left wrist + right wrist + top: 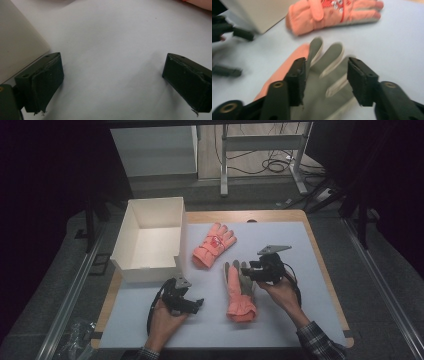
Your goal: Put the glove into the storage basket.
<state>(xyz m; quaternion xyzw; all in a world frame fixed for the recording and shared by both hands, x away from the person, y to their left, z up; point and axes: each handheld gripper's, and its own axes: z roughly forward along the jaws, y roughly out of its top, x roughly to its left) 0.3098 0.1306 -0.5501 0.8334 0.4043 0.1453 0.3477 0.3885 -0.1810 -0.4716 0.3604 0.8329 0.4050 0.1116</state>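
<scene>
While the left gripper [192, 304] is hovering, fingers spread wide, at lower centre, the right gripper [325, 75] is spreading its fingers over the near glove [239, 292]; white box [150, 237] and second glove [214, 245] are lying upper left on the tabletop [310, 270].

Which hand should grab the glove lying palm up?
Probably the right. The right gripper hangs open over that glove's grey fingers, jaws either side. The left gripper is open over bare table, beside the box.
</scene>
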